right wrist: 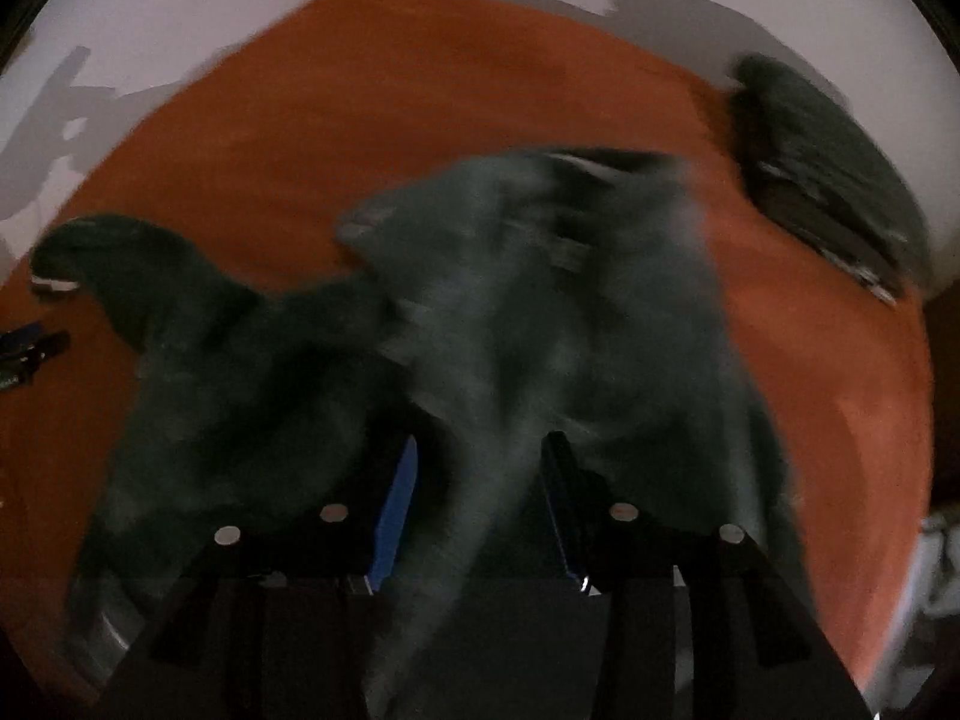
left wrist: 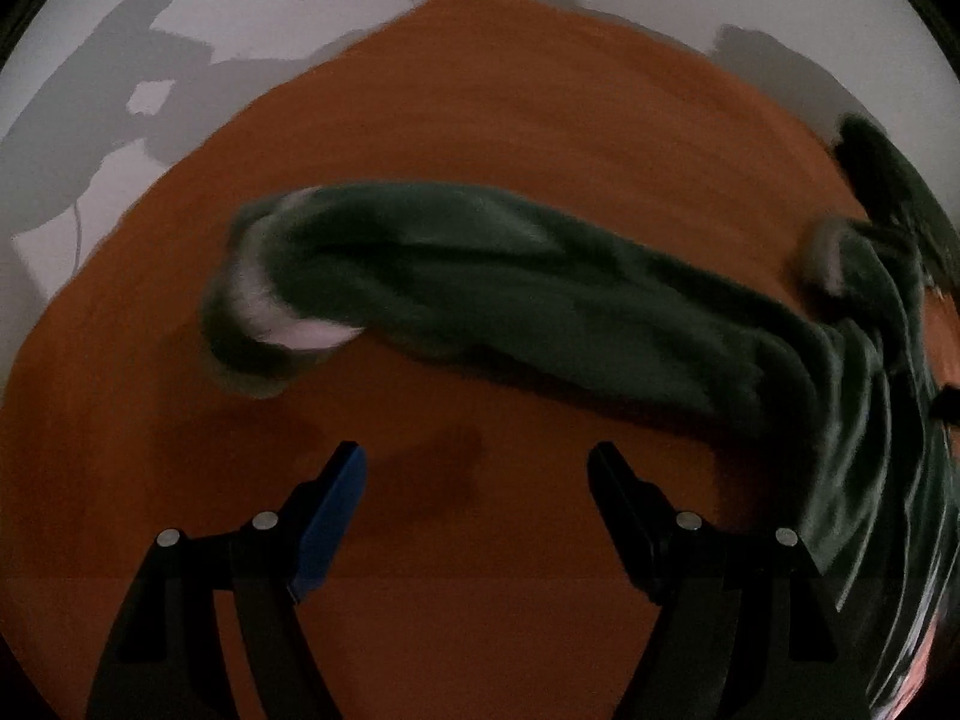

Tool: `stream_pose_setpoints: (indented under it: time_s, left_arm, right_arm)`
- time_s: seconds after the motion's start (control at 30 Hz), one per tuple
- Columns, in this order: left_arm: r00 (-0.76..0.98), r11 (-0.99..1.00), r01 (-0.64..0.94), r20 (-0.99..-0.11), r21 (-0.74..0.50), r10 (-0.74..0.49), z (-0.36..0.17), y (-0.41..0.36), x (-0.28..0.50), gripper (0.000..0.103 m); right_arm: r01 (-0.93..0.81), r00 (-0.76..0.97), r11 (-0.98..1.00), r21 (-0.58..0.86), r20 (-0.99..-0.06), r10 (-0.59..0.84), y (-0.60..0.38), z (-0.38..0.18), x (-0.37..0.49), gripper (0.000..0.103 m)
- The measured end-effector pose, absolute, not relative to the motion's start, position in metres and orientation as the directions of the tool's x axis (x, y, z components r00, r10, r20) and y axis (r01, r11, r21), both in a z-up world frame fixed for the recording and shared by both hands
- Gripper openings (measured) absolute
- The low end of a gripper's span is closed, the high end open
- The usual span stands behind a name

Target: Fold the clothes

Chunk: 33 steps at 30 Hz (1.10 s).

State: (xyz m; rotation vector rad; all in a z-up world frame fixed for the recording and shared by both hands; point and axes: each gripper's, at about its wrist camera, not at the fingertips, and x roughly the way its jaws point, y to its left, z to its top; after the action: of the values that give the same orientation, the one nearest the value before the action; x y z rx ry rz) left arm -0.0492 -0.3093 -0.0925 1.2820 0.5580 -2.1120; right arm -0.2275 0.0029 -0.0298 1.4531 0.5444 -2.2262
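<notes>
Dark green garment [left wrist: 540, 294] sprawled mid-counter [left wrist: 480, 90], sleeve stretched out. Left gripper [left wrist: 477, 480] fingers spread, empty, over bare counter. Right gripper [right wrist: 480, 474] fingers part-open, fabric fold between, grip unclear.

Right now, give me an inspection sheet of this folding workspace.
Surface: orange-brown tabletop, bare where the garment does not cover it.
Job's things: dark green garment spread unfolded, one sleeve stretched out with a pale cuff lining showing.
Clutter: dark folded pile at the far table edge; too blurred to identify further.
Grippers: left hand-held gripper open over bare table, nothing between its fingers; right hand-held gripper has a fold of the garment between its fingers, grip unclear through blur.
Cables: nothing seen.
Surroundings: pale wall with shadows behind the table.
</notes>
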Motion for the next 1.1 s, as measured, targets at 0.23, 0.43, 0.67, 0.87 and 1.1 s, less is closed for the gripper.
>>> stream_pose_setpoints:
  time_s: [0.23, 0.43, 0.67, 0.87, 1.1]
  left_arm:
    - [-0.369, -0.617, 0.775, -0.89, -0.136, -0.268, -0.092, -0.353, -0.018, 0.077]
    - [-0.351, -0.542, 0.822, -0.906, -0.176, -0.237, -0.11, -0.391, -0.028, 0.077]
    - [-0.409, -0.46, 0.84, -0.893, -0.287, -0.189, -0.103, -0.428, -0.037, 0.077]
    - [-0.445, -0.467, 0.824, -0.876, -0.32, -0.184, -0.094, -0.459, -0.057, 0.077]
    - [-0.502, -0.505, 0.788, -0.843, -0.353, -0.193, -0.087, -0.473, -0.058, 0.018]
  right_arm:
    - [0.214, -0.451, -0.966, -0.141, -0.892, 0.03, 0.04, -0.056, -0.276, 0.021]
    - [0.146, -0.457, -0.982, -0.12, -0.888, 0.041, 0.082, -0.054, -0.275, 0.026]
    - [0.192, -0.527, -0.979, -0.072, -0.849, -0.041, 0.096, -0.026, -0.237, 0.045]
    - [0.254, -0.484, -0.967, -0.02, -0.868, -0.11, 0.088, -0.03, -0.224, 0.045]
    - [0.297, -0.45, -0.955, 0.001, -0.882, -0.141, 0.072, -0.037, -0.206, 0.045]
